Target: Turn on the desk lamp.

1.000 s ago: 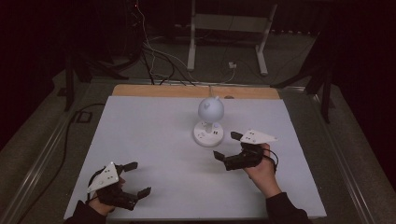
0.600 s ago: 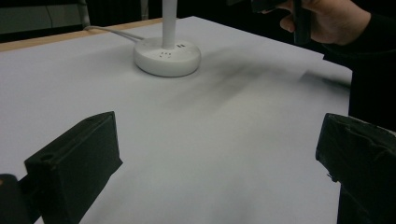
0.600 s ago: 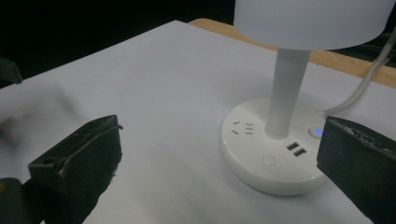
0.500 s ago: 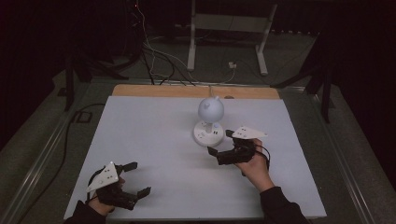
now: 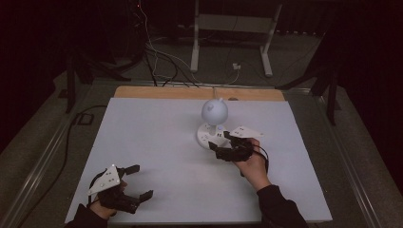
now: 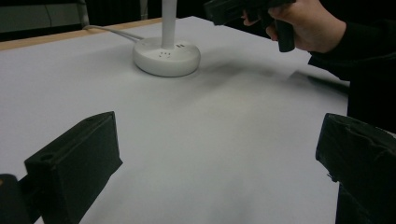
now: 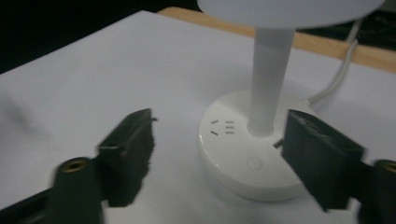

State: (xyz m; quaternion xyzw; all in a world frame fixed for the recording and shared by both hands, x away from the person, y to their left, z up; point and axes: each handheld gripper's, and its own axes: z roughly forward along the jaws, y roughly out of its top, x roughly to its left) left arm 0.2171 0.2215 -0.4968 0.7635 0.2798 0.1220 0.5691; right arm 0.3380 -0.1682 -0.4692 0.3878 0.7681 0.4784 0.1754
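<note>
Since a second ago the right tongs [image 5: 217,140] have travelled leftward across the bench [image 5: 157,137] toward the white lamp [image 5: 213,118], and their tips now sit right at its round base [image 7: 250,154], while the left tongs [image 5: 138,181] keep their place near the front left corner. From the right gripper view, the right tongs stand released, one black jaw to either side of the base's near edge, neither clearly touching it. That base carries socket slots and a small round button on its top, with the slim stem [image 7: 268,79] rising upright from its middle and a white cord [image 7: 338,77] trailing off toward the wooden strip [image 5: 199,93] at the far edge. Left tongs [image 6: 219,158] are released too, jaws wide apart over bare white surface, well apart from the lamp. In the left gripper view, the right hand [image 6: 306,25] grips its handle beyond the base.
</note>
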